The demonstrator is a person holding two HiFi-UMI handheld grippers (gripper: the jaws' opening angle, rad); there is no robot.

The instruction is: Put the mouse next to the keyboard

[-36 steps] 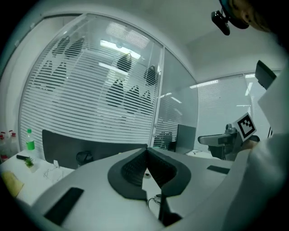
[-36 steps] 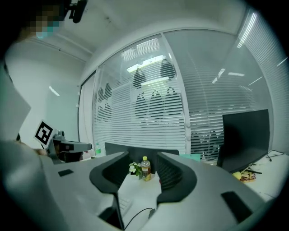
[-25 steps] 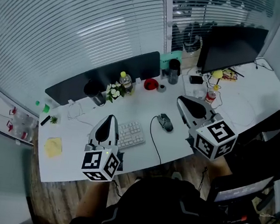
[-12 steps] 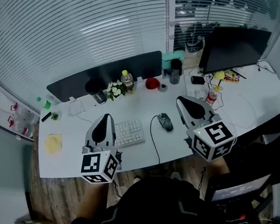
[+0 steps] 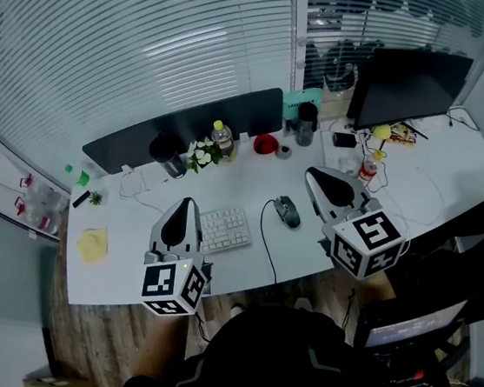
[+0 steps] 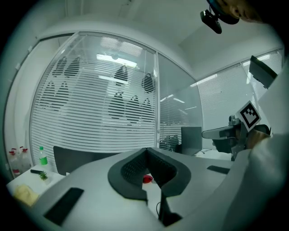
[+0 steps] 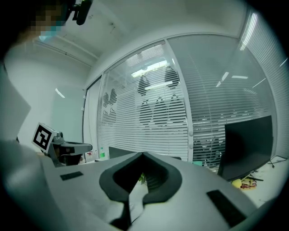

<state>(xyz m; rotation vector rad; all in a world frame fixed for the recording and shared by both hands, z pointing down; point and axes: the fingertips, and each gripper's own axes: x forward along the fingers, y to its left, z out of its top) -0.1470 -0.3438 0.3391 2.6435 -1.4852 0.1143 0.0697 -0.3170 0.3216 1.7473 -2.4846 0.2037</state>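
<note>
In the head view a dark mouse [image 5: 287,210] with a black cable lies on the white desk [image 5: 243,258], a short way right of the white keyboard [image 5: 224,229]. My left gripper [image 5: 183,207] hangs above the keyboard's left end, jaws shut with nothing between them. To the right of the mouse, my right gripper [image 5: 320,179] is held above the desk, also shut and empty. Both gripper views look level across the room; the tips of the left gripper [image 6: 146,151] and of the right gripper [image 7: 142,155] meet, and neither mouse nor keyboard shows there.
Along the desk's back stand a dark divider panel [image 5: 189,125], a bottle [image 5: 221,138], flowers [image 5: 198,156], a red bowl [image 5: 266,143], a dark cup [image 5: 303,121] and a monitor [image 5: 408,84]. Yellow notes [image 5: 92,246] lie at the left. Blinds cover the glass wall behind.
My left gripper has shifted slightly toward the left. The right gripper, mouse and keyboard keep their places; the head camera has drifted a little.
</note>
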